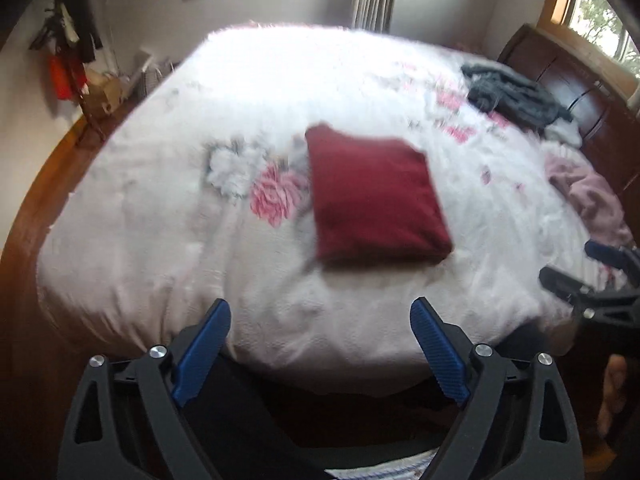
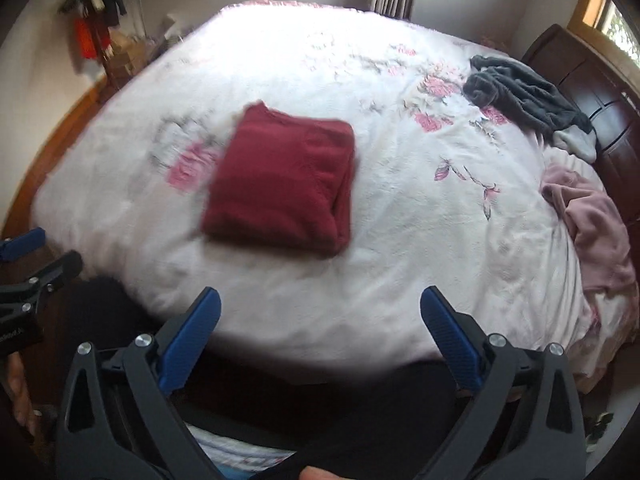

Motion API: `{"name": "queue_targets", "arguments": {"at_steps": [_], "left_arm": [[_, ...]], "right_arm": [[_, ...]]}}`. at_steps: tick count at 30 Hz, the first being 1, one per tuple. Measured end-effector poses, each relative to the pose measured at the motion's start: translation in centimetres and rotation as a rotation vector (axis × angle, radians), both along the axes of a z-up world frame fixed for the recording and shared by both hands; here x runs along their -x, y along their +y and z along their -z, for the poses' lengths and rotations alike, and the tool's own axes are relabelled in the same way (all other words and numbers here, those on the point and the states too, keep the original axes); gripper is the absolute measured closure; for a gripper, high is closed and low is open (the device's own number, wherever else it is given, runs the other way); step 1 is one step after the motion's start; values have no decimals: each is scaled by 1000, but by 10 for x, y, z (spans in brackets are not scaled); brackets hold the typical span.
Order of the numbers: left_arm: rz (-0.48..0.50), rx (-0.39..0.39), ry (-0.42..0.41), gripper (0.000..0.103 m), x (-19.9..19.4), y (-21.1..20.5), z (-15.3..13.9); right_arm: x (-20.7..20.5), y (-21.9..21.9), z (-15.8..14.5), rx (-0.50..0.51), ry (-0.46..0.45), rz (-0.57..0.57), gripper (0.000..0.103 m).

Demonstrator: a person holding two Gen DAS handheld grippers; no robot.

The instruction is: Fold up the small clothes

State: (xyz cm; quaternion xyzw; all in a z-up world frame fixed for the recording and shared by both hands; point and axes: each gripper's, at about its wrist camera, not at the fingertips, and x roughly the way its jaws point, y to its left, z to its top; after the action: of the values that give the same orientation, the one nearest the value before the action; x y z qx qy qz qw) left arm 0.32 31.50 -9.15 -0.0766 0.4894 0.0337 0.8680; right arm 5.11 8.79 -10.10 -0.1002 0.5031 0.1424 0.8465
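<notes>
Maroon garment point(image 2: 282, 182) lies folded into a thick square mid-bed on the floral bedspread point(image 2: 400, 220), apparently a sweater. Near the headboard sit a grey heap point(image 2: 524, 96) and a pink one point(image 2: 592, 220). Left gripper point(image 1: 320, 344) and right gripper point(image 2: 320, 336) hang above the near edge, jaws released and empty.

The bed point(image 2: 280, 60) wears a white spread with pink flowers. On it lie three things, well apart — a folded dark red garment point(image 2: 280, 184) mid-bed, a crumpled grey garment point(image 2: 524, 96) and a rumpled pink garment point(image 2: 592, 220) at the right edge.
</notes>
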Motion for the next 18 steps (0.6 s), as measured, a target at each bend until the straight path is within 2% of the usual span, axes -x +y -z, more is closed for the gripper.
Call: {"name": "queue_targets", "arguments": {"at_steps": [4, 8, 12, 18], "left_arm": [[25, 40, -76, 11, 29, 3, -58], [92, -3, -108, 11, 57, -10, -110], [92, 50, -123, 11, 70, -11, -126], [99, 56, -91, 11, 75, -25, -117]], "right_arm": [[24, -13, -43, -114, -27, 25, 4], [46, -24, -89, -110, -55, 43, 3], [71, -25, -117, -78, -124, 61, 3], [85, -23, -122, -84, -134, 57, 3]]}}
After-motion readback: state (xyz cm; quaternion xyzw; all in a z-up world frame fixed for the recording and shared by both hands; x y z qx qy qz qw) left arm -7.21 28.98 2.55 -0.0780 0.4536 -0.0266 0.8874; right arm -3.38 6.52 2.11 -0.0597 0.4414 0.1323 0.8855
